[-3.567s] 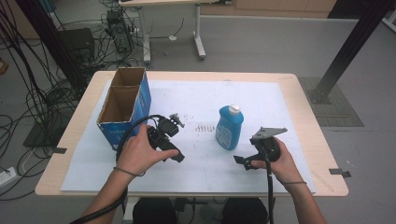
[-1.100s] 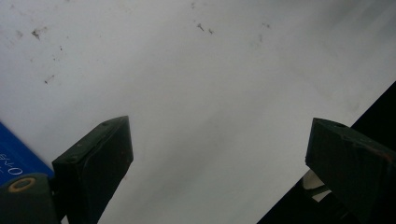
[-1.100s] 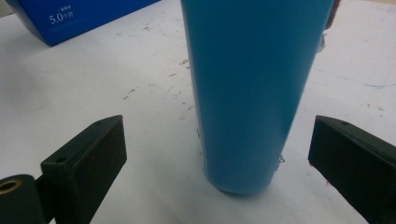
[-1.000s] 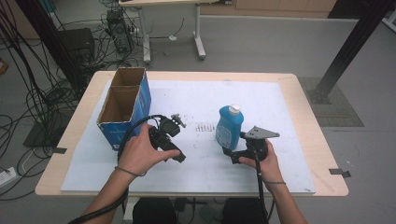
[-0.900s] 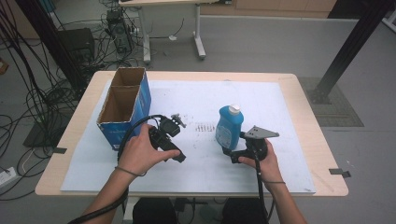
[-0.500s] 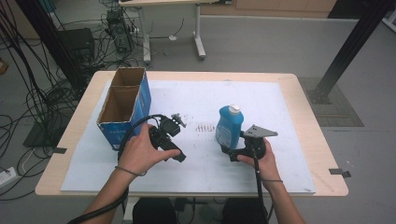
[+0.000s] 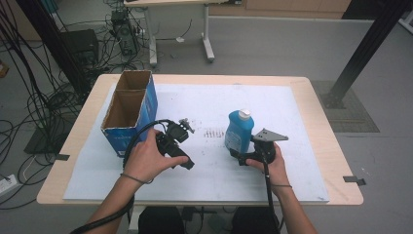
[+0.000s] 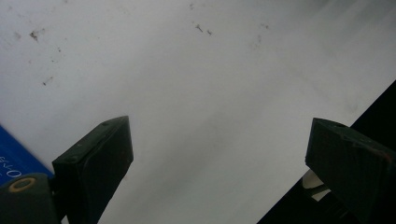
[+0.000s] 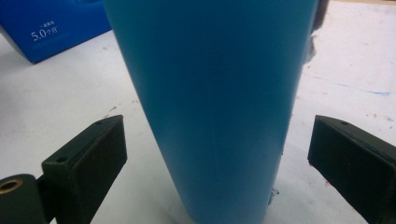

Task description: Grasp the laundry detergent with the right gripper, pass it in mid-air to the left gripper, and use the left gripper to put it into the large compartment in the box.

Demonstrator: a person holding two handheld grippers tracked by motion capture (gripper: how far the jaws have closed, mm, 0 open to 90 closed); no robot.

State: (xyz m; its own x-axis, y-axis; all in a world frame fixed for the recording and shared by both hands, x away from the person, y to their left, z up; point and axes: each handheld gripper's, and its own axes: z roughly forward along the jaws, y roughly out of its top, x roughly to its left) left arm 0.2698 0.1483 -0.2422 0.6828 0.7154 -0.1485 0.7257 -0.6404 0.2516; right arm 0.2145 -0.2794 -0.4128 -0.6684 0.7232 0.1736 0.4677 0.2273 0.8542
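Bottle (image 9: 212, 107) upright between right tool's (image 9: 217, 154) spread jaws; untouched

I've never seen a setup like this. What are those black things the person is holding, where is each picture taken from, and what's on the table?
No robot here: a person sits at a table and holds a hand-operated two-jaw clamp, called a gripper, in each hand. The high view looks down from above the person. The other two pictures come from small cameras riding on the grippers, looking out between their black jaws.

On the white sheet stand a blue bottle with a white cap and an open blue cardboard box.

The right gripper has its jaws open on either side of the bottle's lower body, not touching it, so nothing is held yet. The left gripper is open too, with bare sheet between its jaws and a corner of the box at the edge of its view.
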